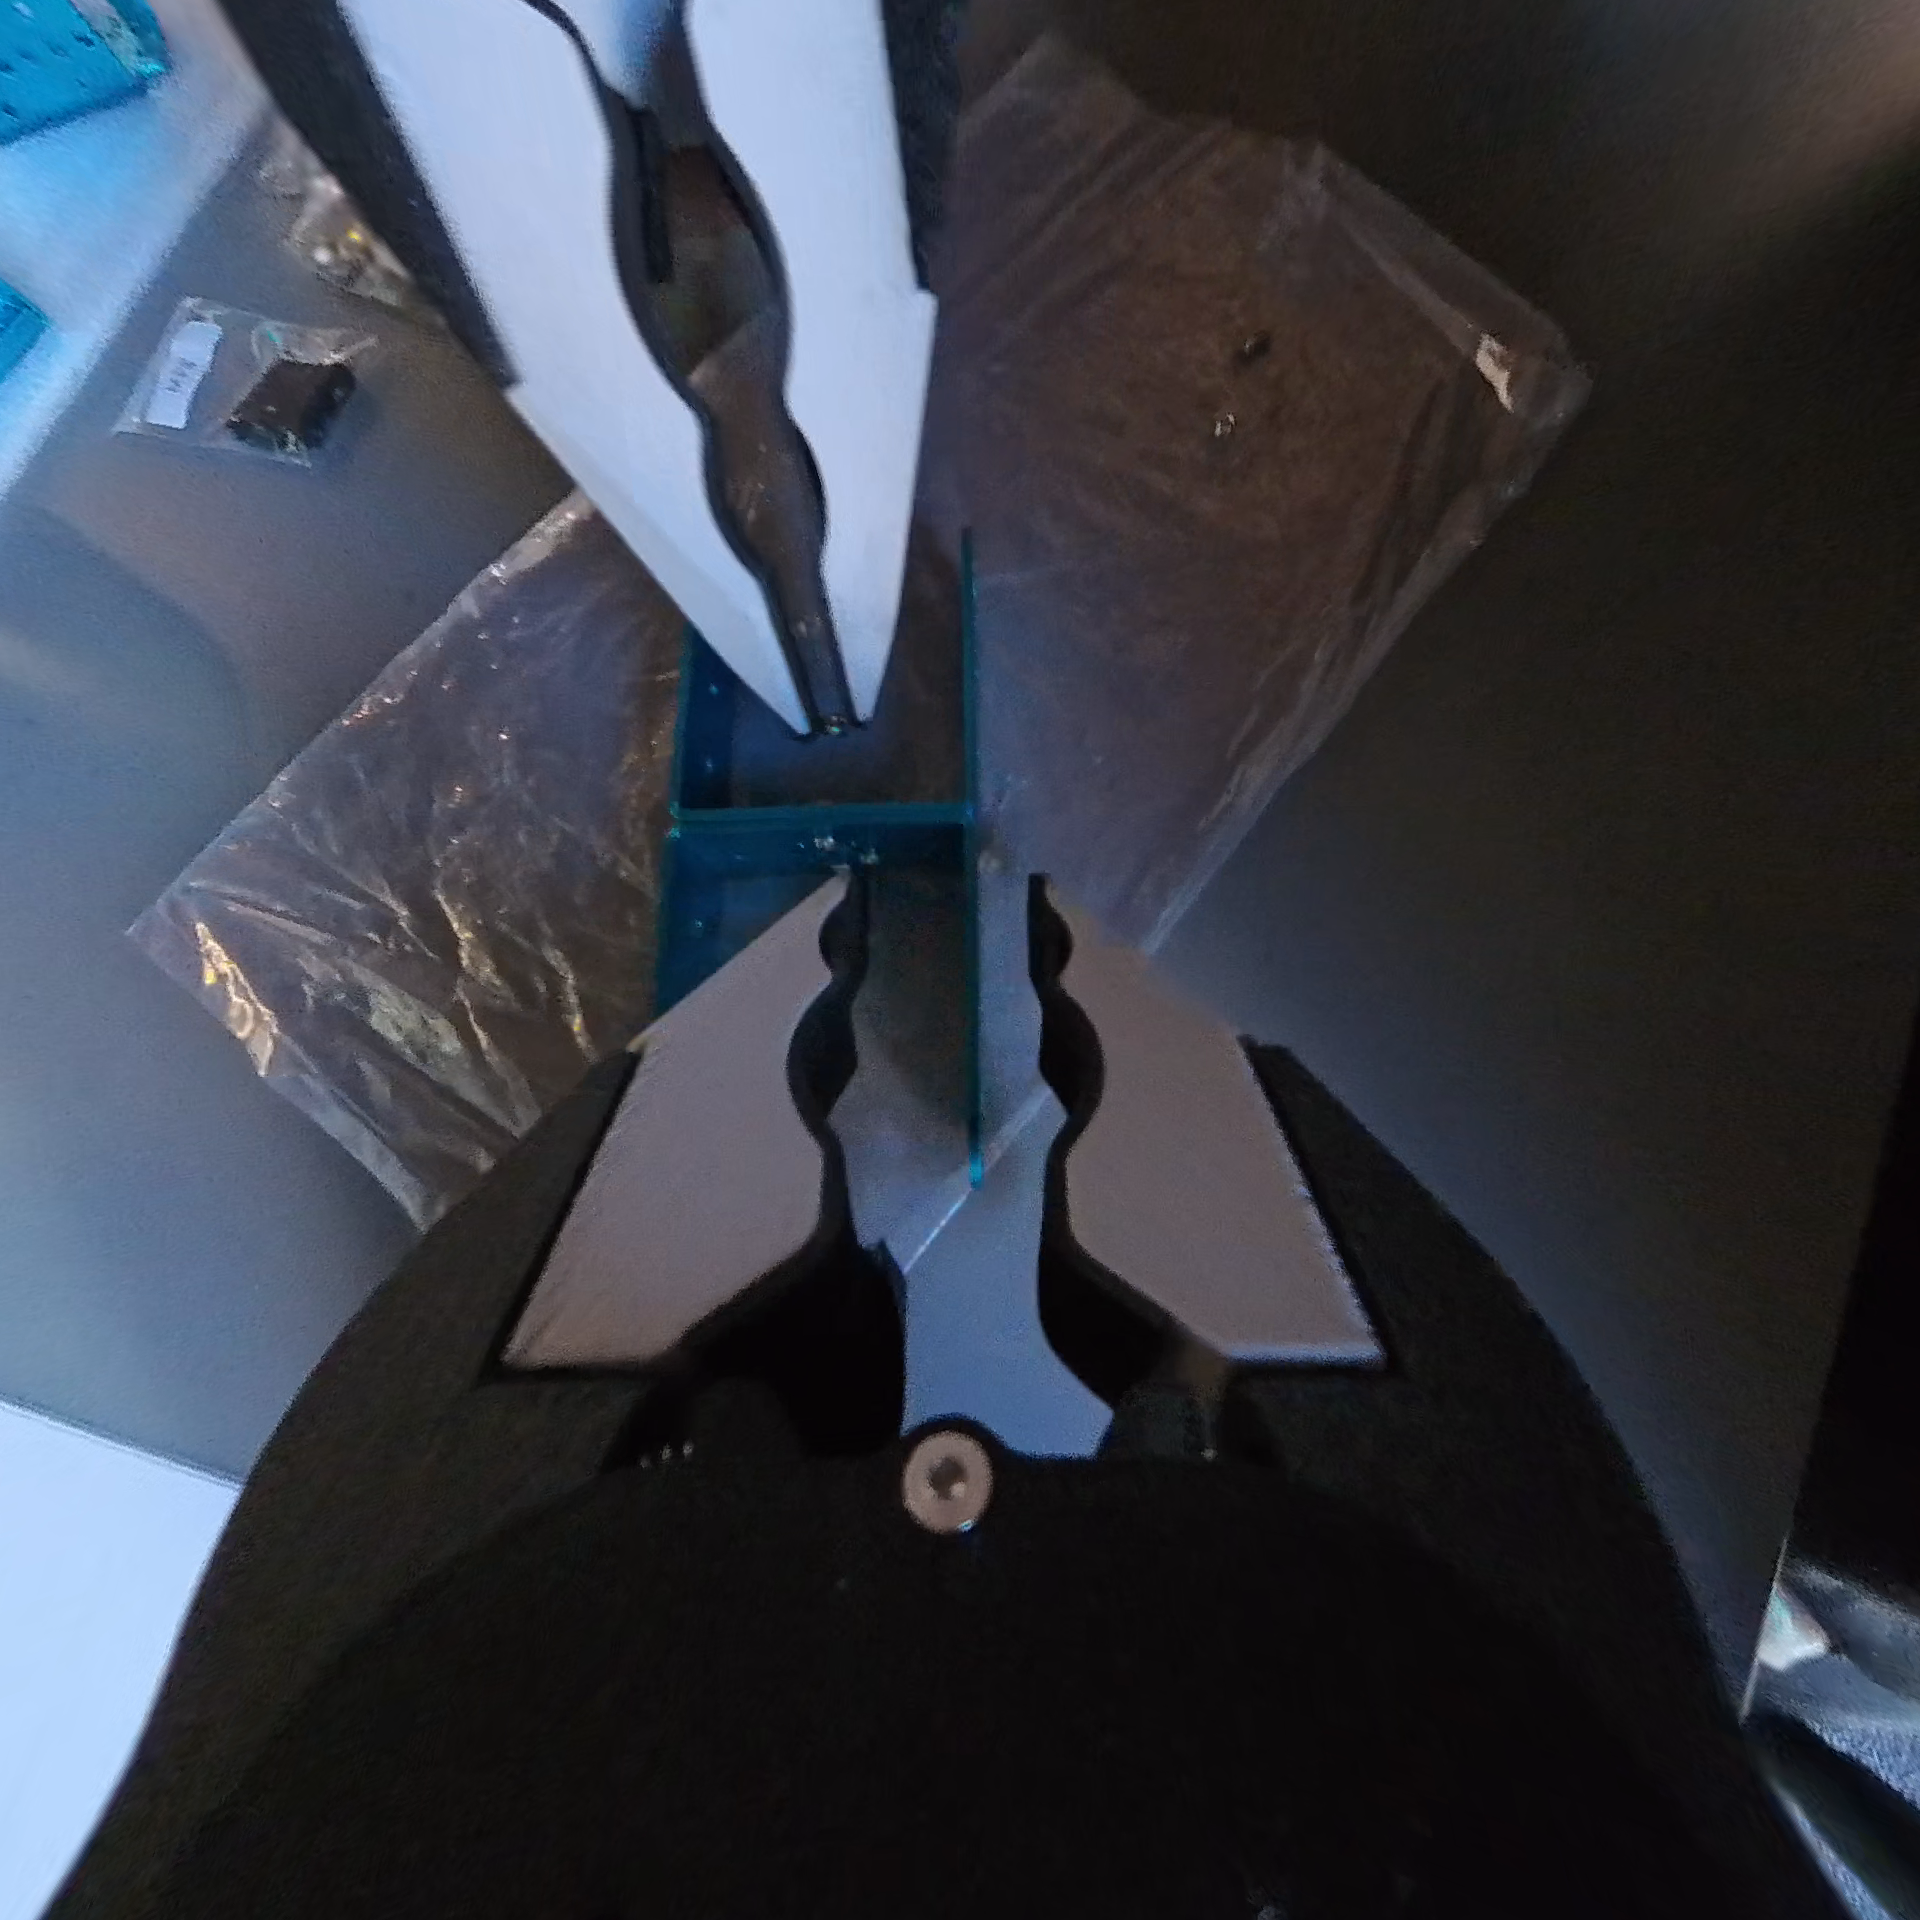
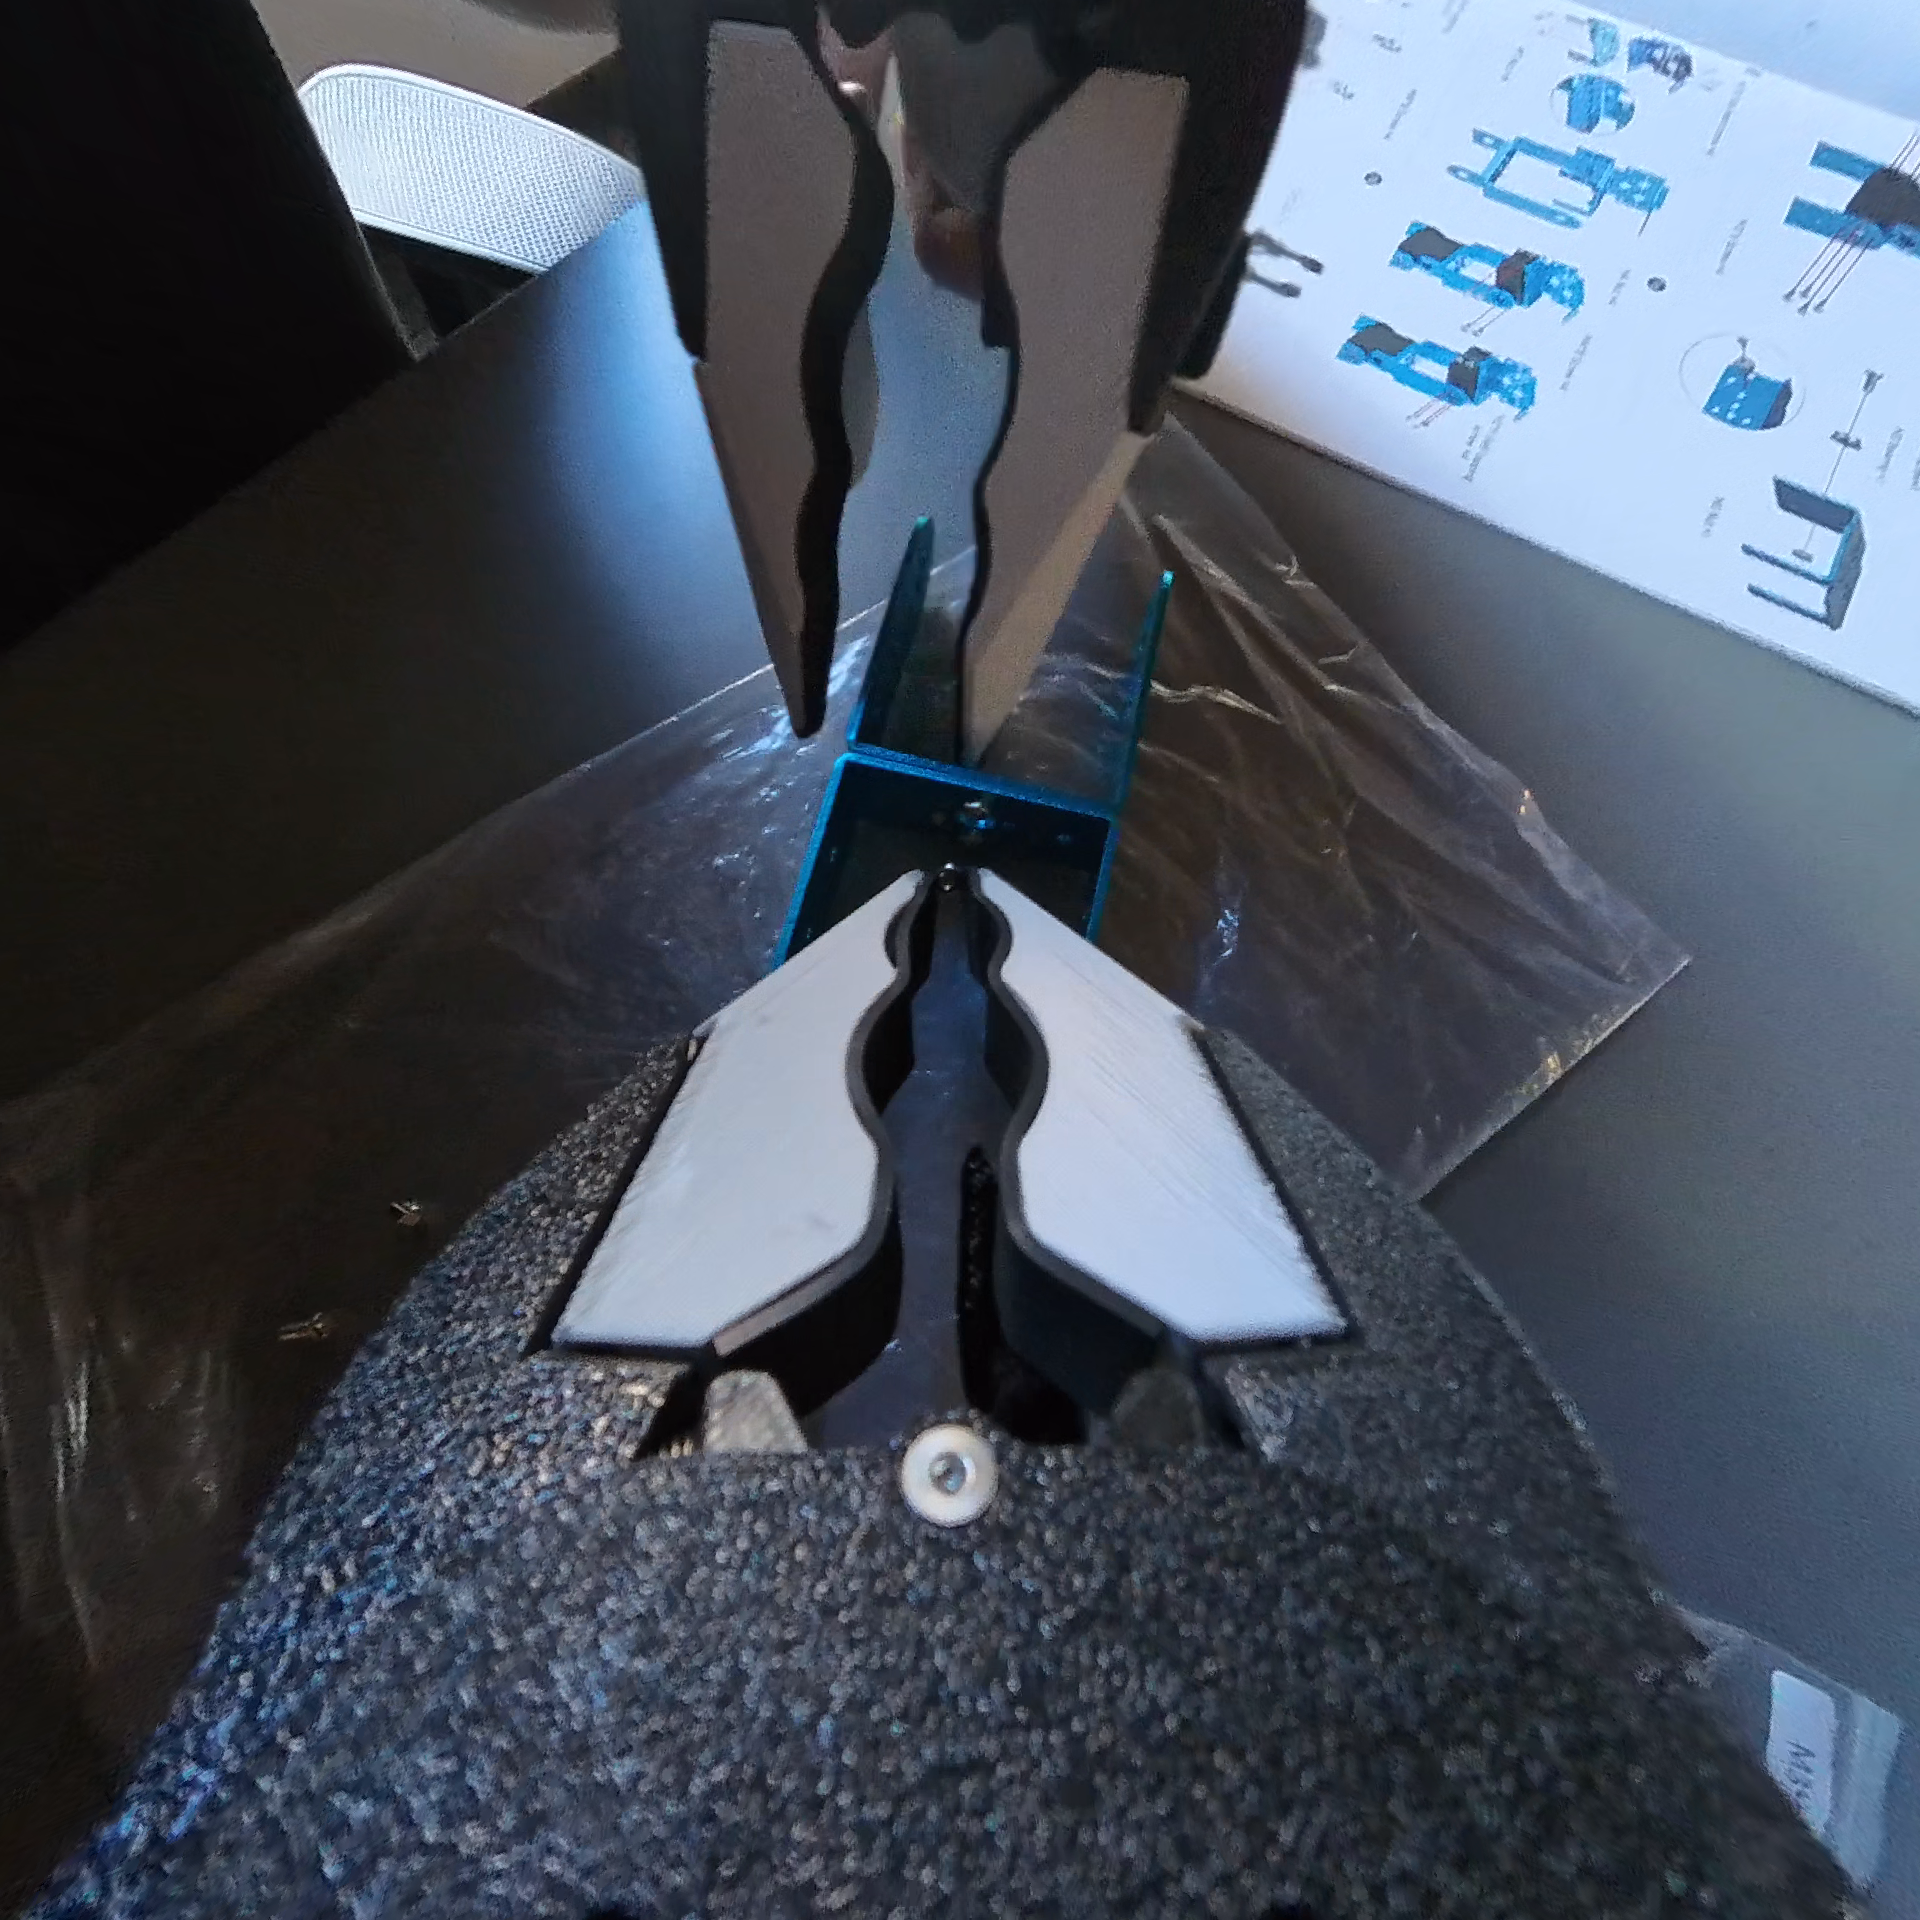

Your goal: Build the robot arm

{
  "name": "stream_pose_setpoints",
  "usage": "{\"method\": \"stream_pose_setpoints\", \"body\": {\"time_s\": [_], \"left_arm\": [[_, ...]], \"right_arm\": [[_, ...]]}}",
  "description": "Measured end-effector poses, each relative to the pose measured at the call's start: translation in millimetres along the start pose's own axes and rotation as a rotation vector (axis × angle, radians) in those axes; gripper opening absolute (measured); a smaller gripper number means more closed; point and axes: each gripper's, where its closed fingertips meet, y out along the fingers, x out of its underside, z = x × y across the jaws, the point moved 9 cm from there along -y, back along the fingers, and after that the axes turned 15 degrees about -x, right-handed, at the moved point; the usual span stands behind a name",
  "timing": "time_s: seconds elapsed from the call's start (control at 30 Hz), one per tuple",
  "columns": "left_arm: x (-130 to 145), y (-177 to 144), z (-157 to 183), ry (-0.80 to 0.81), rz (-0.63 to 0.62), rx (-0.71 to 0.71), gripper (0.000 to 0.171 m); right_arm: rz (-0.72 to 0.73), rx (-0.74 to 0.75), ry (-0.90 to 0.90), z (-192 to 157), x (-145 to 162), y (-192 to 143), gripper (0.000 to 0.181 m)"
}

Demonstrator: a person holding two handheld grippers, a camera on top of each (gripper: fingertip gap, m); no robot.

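A blue metal bracket [image 1: 821,831] with two long side walls and a cross wall stands on a clear plastic bag [image 1: 416,883] on a dark table. My left gripper [image 1: 940,883] is open, its fingers straddling one side wall without gripping it. It shows from above in the right wrist view [image 2: 894,727]. My right gripper [image 2: 951,883] is shut on a small screw [image 2: 949,876] held at its tips, just in front of the bracket's cross wall [image 2: 977,821]. In the left wrist view the right gripper [image 1: 831,722] comes down between the side walls.
A white instruction sheet [image 2: 1558,260] with blue diagrams lies at the back right. A white mesh chair [image 2: 468,156] stands behind the table. Loose screws [image 2: 405,1210] lie on the left. A small bagged part [image 1: 249,384] lies far left, with another bag [image 2: 1829,1756] near right. Left and right tips are no more than a few centimetres apart.
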Motion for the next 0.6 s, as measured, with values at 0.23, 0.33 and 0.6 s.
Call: {"method": "stream_pose_setpoints", "body": {"time_s": [0.23, 0.33, 0.6], "left_arm": [[-1, 9, 6, 0.040, -0.012, -0.086, 0.029], [0, 7, 6, 0.026, -0.019, -0.138, 0.028], [3, 5, 14, 0.040, 0.009, -0.160, 0.022]], "right_arm": [[-0.010, 0.016, -0.019, 0, 0, 7, 0.005], [-0.001, 0.012, -0.023, 2, -2, 8, 0.005], [0.014, -0.016, 0.015, 2, -4, 12, 0.005]]}}
